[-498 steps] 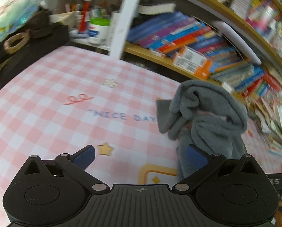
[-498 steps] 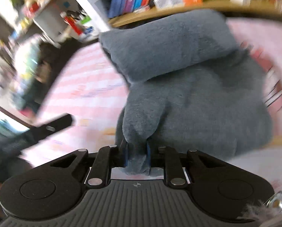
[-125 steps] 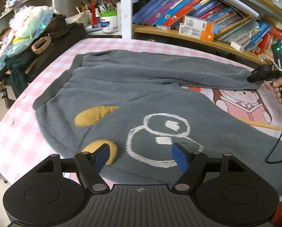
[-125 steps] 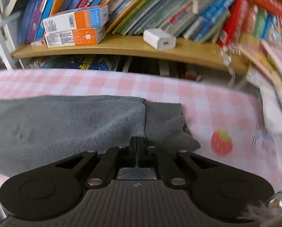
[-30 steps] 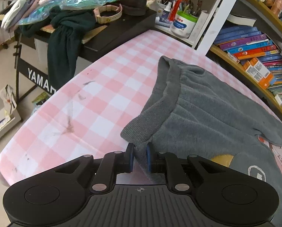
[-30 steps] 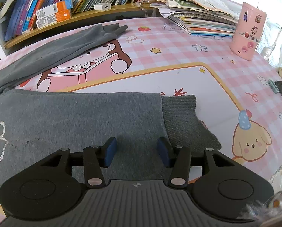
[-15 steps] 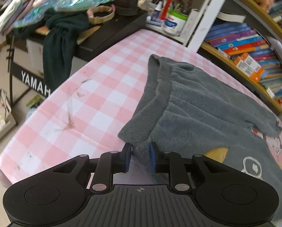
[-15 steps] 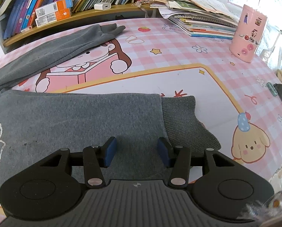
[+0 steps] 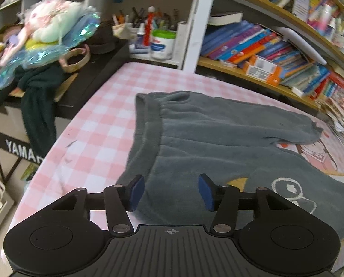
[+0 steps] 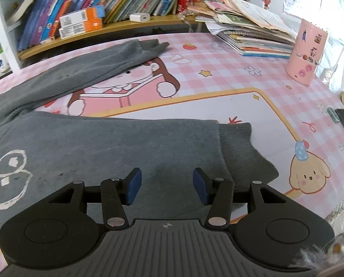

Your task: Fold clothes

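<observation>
Grey fleece trousers [image 9: 218, 133] lie spread flat on the pink checked table, waistband [image 9: 146, 124] to the left, a white ring print [image 9: 292, 191] and a yellow patch on the near leg. My left gripper [image 9: 170, 192] is open and empty just above the near waistband corner. In the right wrist view the near leg [image 10: 116, 143] ends in a ribbed cuff [image 10: 241, 147]; the far leg [image 10: 84, 71] stretches toward the shelf. My right gripper [image 10: 166, 185] is open and empty over the near leg, just left of the cuff.
A bookshelf [image 9: 275, 53] runs along the far table edge. A black keyboard stand with clothes and a plush toy [image 9: 47, 37] stands left of the table. A stack of books [image 10: 252, 32] and a pink cup [image 10: 306, 53] sit at the right.
My left gripper has opened and let go of the waistband corner, which now lies flat; the gripper has lifted back a little. The right gripper stays open over the near leg.
</observation>
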{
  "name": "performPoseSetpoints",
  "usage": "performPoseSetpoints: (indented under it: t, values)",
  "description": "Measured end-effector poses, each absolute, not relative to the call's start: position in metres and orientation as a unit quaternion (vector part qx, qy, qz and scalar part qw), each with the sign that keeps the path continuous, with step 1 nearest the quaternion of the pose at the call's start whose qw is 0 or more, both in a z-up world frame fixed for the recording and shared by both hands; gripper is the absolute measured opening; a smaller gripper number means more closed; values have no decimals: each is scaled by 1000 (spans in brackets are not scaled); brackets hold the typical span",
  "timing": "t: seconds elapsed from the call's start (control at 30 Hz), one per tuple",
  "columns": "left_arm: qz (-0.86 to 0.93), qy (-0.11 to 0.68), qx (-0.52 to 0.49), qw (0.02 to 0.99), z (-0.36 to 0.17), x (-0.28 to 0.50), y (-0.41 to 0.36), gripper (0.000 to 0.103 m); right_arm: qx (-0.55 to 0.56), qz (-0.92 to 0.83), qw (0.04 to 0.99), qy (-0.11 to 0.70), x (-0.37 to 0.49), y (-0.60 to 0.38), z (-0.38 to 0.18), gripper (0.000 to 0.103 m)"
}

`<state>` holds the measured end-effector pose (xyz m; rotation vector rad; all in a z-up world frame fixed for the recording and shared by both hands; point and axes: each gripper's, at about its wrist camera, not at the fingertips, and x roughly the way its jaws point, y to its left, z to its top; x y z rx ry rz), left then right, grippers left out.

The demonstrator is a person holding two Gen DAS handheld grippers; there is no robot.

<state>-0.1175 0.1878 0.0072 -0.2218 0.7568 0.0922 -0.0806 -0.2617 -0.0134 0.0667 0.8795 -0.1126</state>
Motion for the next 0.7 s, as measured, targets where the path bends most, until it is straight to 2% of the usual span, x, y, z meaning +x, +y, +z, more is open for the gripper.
performPoseSetpoints:
  t: [0.1,0.47,0.53,0.7]
  values:
    - [30,367,-106,924,5,-118,184,61,29,-52,903,426,-88,-256,-11,49]
    - [-37,378,-82,921,-2,-117,167,64,15,-46,900,433,-112,-238,-5,51]
    - [-45,375,-80,922,0,-115,165,69,11,-42,901,432,-112,-236,-2,54]
    - [-58,376,-66,922,2,-107,160,70,2,-23,901,432,-107,-232,5,58]
